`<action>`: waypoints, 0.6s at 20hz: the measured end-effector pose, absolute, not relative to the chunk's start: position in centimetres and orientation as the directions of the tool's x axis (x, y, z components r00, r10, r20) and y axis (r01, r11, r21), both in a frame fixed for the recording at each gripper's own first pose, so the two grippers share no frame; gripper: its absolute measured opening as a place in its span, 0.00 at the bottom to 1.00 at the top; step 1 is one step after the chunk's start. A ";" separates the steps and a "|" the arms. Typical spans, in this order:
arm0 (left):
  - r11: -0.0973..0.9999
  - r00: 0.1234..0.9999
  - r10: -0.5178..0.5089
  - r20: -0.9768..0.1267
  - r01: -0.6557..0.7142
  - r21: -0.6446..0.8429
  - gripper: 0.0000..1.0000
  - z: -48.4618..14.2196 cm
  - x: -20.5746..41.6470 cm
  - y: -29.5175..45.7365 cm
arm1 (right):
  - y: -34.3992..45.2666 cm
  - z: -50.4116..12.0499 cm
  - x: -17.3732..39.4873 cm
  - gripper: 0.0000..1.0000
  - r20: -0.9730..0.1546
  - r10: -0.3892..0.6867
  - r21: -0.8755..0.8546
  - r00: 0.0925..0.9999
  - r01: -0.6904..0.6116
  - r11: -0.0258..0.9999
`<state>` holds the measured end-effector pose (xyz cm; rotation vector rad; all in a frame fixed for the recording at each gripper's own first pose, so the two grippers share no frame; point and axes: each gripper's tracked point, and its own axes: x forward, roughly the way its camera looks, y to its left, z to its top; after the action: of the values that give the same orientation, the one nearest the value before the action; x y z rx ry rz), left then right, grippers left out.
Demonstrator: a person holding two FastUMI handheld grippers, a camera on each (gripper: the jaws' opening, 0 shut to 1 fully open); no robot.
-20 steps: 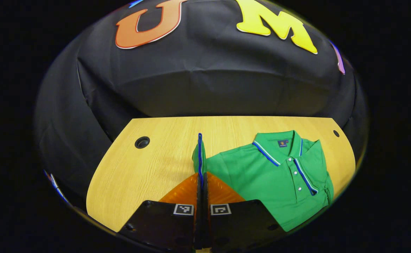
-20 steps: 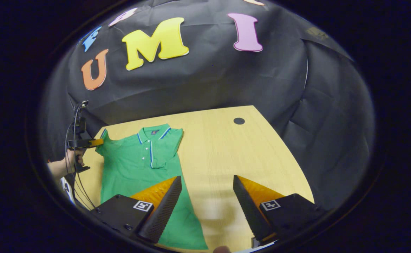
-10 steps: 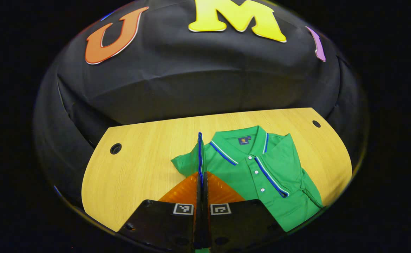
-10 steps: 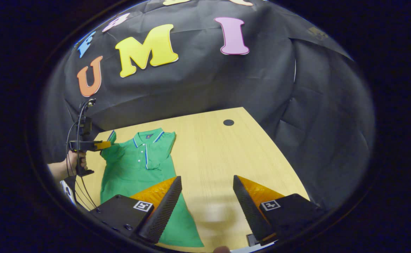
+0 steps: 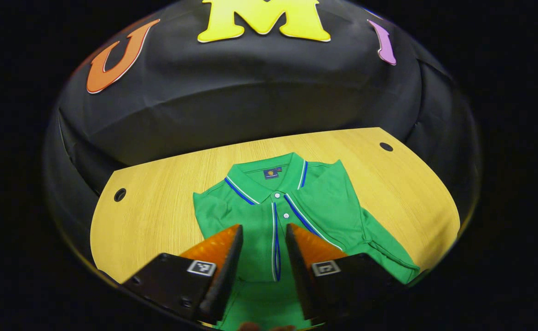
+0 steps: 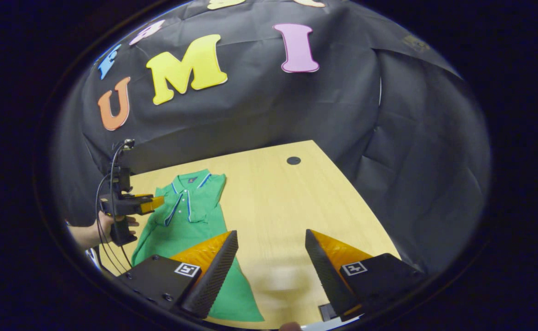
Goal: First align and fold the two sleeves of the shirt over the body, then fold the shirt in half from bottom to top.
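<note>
On the wooden table (image 5: 158, 216) the green shirt (image 5: 324, 207) lies with both sleeves folded over its body, bottom-to-top fold left, while left gripper (image 5: 262, 239) and right gripper (image 6: 269, 246) hover parted, holding nothing.

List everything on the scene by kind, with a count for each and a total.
Green polo shirt: 1
Wooden table: 1
Round table holes: 2
Handheld grippers, left gripper and right gripper: 2
Total: 6
</note>
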<state>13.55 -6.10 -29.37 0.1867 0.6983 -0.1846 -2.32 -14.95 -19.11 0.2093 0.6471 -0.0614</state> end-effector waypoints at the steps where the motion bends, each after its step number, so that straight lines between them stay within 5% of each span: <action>1: 0.967 0.755 -0.099 -0.648 0.227 0.117 0.75 -29.1 13.0 -6.0 | -14.5 -19.0 -2.2 0.93 -0.602 0.019 0.173 0.798 0.107 0.979; 2: 0.968 0.760 -0.094 -0.643 0.220 0.119 0.89 -28.7 12.5 -5.7 | -14.0 -18.8 -2.0 0.93 -0.599 0.029 0.170 0.800 0.092 0.981; 5: 0.976 0.775 -0.072 -0.628 0.183 0.114 0.97 -27.2 9.8 -4.2 | -12.1 -18.6 -1.4 0.93 -0.591 0.071 0.149 0.803 0.022 0.989; 12: 0.979 0.747 -0.025 -0.664 0.154 0.136 0.97 -26.7 -2.6 2.2 | -8.0 -21.5 -2.1 0.94 -0.624 0.197 0.090 0.756 -0.182 0.979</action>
<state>-2.59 2.23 -26.65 0.1876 0.7212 -0.0986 -2.09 -7.95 -21.47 0.0240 0.6823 0.2066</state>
